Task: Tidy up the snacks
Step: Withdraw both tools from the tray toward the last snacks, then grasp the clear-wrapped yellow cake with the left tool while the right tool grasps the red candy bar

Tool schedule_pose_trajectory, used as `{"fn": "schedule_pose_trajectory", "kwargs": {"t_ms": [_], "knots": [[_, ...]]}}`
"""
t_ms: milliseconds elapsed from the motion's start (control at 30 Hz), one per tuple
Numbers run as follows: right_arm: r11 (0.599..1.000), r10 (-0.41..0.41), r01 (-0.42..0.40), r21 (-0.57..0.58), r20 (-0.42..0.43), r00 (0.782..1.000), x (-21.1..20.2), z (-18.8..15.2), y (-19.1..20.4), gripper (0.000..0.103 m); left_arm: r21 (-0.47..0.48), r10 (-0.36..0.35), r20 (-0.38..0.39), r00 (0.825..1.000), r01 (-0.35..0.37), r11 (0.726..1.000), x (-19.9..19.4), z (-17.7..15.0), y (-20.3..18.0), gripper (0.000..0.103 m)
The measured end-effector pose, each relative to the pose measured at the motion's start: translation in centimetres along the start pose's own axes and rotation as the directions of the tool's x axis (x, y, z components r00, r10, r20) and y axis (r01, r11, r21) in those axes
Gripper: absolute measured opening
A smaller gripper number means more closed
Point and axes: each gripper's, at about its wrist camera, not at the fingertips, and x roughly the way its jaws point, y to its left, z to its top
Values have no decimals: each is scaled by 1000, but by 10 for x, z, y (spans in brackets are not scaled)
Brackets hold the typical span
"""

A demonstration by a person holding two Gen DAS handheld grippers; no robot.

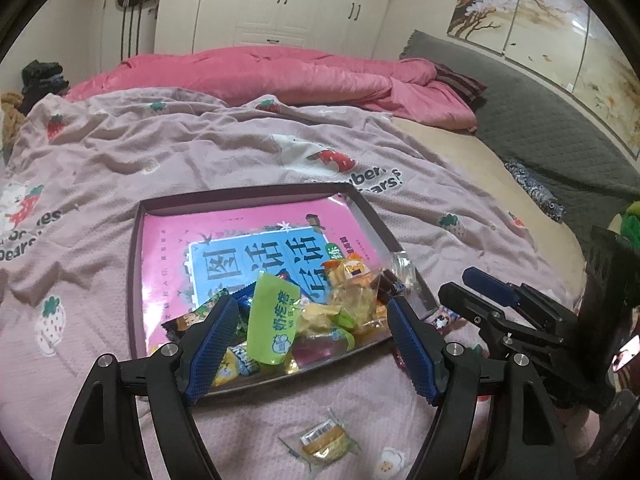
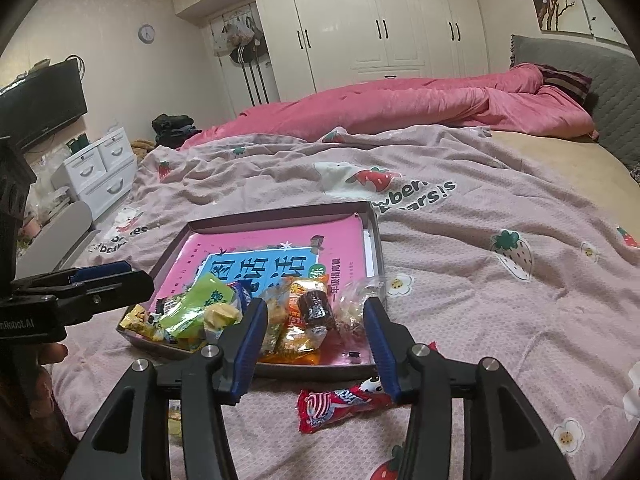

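Observation:
A shallow dark tray (image 1: 248, 196) (image 2: 280, 214) lined with a pink book lies on the strawberry blanket. Several wrapped snacks are piled in its near corner: a green packet (image 1: 272, 320) (image 2: 200, 300), orange packets (image 2: 296, 344) and a brown one (image 2: 318, 308). My left gripper (image 1: 312, 312) hangs open above the pile with nothing between its fingers. My right gripper (image 2: 316, 308) is also open over the pile, pads apart from the snacks. A yellow wrapped cake (image 1: 324, 440) and a red candy (image 2: 340, 400) lie loose on the blanket in front of the tray.
A pink duvet (image 1: 280, 72) is bunched at the far side of the bed, by a grey headboard (image 2: 600, 80). White wardrobes (image 2: 380, 20), a white drawer unit (image 2: 100, 168) and a TV (image 2: 44, 100) stand beyond. The other gripper shows at each view's edge (image 1: 454, 283) (image 2: 140, 278).

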Motion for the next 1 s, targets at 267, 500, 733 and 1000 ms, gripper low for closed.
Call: {"fn": "schedule_pose_trajectory", "kwargs": {"t_ms": [267, 500, 733, 1000], "knots": [[1000, 6, -6, 4, -3, 1000, -11, -6, 4, 50, -2, 9, -6, 1000, -9, 1000, -16, -9, 7, 78], [999, 13, -12, 31, -21, 1000, -17, -12, 3, 50, 24, 17, -43, 999, -16, 1000, -20, -27, 7, 78], [996, 21, -13, 89, -87, 996, -15, -27, 0, 50, 70, 32, -78, 996, -26, 997, -17, -42, 7, 78], [989, 6, 16, 146, -149, 989, -7, -40, -10, 50, 150, 21, -143, 989, 0, 989, -4, -60, -2, 78]]}}
